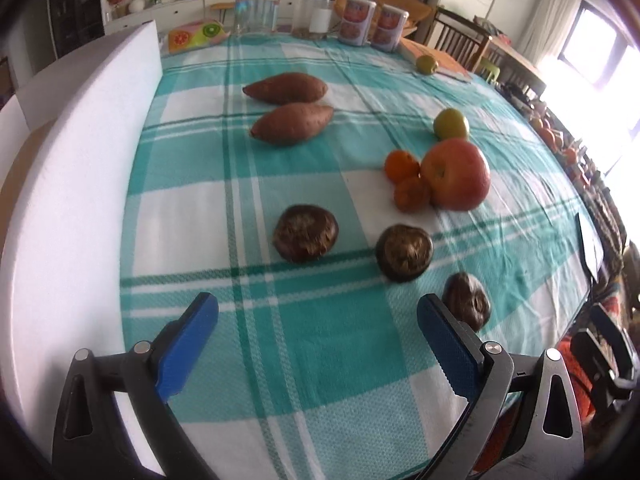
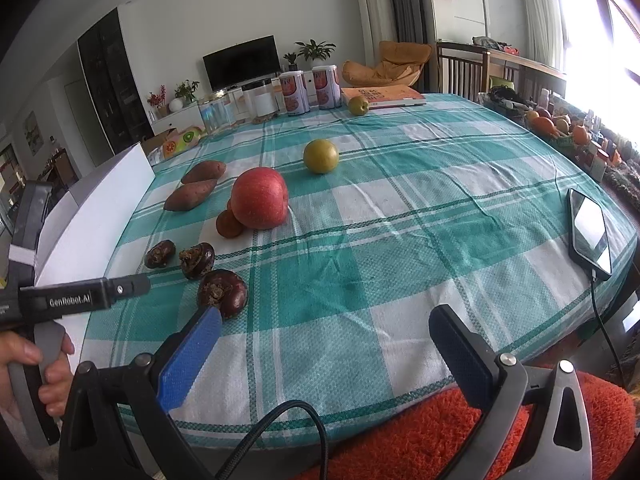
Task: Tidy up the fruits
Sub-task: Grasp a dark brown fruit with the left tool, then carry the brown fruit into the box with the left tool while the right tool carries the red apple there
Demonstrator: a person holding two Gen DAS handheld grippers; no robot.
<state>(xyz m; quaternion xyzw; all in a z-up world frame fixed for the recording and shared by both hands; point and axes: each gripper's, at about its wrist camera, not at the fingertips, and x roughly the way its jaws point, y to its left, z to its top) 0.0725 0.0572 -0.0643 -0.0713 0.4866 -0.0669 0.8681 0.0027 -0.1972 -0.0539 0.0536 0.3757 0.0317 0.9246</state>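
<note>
A red apple (image 1: 456, 174) (image 2: 260, 198) lies mid-table with two small oranges (image 1: 402, 166) touching its left side. A green fruit (image 1: 451, 124) (image 2: 321, 156) sits just beyond it, and another (image 1: 427, 65) (image 2: 358, 105) lies far back by a book. Two sweet potatoes (image 1: 292, 124) (image 2: 191, 196) lie side by side further left. Three dark water chestnuts (image 1: 404, 253) (image 2: 223, 293) sit in a row nearest me. My left gripper (image 1: 318, 316) is open and empty above the cloth in front of them. My right gripper (image 2: 326, 328) is open and empty near the table's front edge.
A white foam board (image 1: 80, 184) stands along the table's left side. Jars and cans (image 2: 296, 92) line the far edge beside an orange book (image 2: 384, 96). A phone (image 2: 590, 232) with a cable lies at the right edge. The teal checked tablecloth (image 2: 400, 240) covers the table.
</note>
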